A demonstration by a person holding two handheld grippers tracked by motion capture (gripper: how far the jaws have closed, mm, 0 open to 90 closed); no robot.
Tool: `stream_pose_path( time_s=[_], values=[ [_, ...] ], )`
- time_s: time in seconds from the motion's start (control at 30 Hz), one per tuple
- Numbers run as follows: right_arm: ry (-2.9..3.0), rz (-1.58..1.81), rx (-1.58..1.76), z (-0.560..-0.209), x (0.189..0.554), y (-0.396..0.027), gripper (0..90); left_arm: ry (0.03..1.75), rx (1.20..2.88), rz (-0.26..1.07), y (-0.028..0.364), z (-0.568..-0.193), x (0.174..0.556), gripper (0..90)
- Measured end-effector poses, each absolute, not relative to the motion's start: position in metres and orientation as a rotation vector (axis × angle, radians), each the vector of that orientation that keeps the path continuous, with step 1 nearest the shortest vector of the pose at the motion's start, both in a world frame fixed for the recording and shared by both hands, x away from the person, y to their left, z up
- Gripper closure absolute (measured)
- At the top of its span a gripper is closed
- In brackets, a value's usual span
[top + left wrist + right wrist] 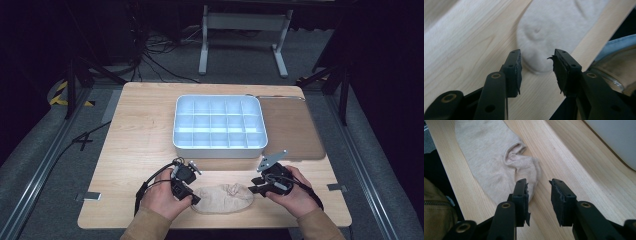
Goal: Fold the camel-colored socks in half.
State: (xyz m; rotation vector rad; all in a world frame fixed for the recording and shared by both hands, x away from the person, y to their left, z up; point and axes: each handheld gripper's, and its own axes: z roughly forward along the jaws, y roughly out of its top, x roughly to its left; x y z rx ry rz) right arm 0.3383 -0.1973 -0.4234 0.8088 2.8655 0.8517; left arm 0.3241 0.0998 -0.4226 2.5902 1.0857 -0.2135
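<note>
One beige sock (223,198) lies flat and slightly rumpled on the wooden surface (140,130), near its front edge and between the person's two hands. One white tray (219,145), divided into rows of small compartments, stands behind the sock toward the middle of the surface; its compartments look bare from the high view. Two grippers are in use. The left gripper (192,197), held in the left hand (161,199), sits at the sock's left end; in the left gripper view (536,67) the rounded end of the sock (554,27) lies just ahead of and partly between the two black jaws, which stand moderately apart with nothing pressed between the pads. The right gripper (252,189), held in the right hand (292,192), sits at the sock's right end; in the right gripper view (538,192) its jaws also stand moderately apart, the left jaw over the sock's edge (499,167), the right jaw over bare wood, and no cloth is clamped. One grey three-cornered plate (271,160) rises from the top of the right gripper. One darker brown panel (295,130) lies on the surface to the right of the tray.
</note>
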Motion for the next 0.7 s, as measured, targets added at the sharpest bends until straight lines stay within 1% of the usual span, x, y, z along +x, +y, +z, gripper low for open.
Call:
stream_pose_path(
  time_s=[0.13, 0.37, 0.5, 0.53, 0.6, 0.63, 0.7],
  values=[
    [2.878, 0.838, 0.788, -0.424, 0.336, -0.195, 67.4, 1.135, 2.599, -0.248, 0.1, -0.43, 0.326, 59.3],
    [2.885, 0.832, 0.783, -0.425, 0.335, -0.192, 67.1, 1.109, 2.637, -0.261, 0.093, -0.44, 0.326, 59.3],
    [2.887, 0.827, 0.774, -0.426, 0.334, -0.19, 67.2, 1.103, 2.644, -0.262, 0.089, -0.441, 0.325, 61.0],
    [2.889, 0.824, 0.775, -0.426, 0.334, -0.19, 67.2, 1.099, 2.645, -0.268, 0.089, -0.441, 0.325, 63.5],
    [2.89, 0.822, 0.767, -0.427, 0.333, -0.189, 67.3, 1.094, 2.649, -0.255, 0.088, -0.441, 0.324, 73.6],
    [2.89, 0.819, 0.763, -0.426, 0.333, -0.188, 67.3, 1.088, 2.633, -0.257, 0.088, -0.439, 0.323, 83.9],
    [2.894, 0.821, 0.758, -0.426, 0.332, -0.187, 67.6, 1.094, 2.617, -0.249, 0.089, -0.436, 0.322, 84.9]
  ],
)
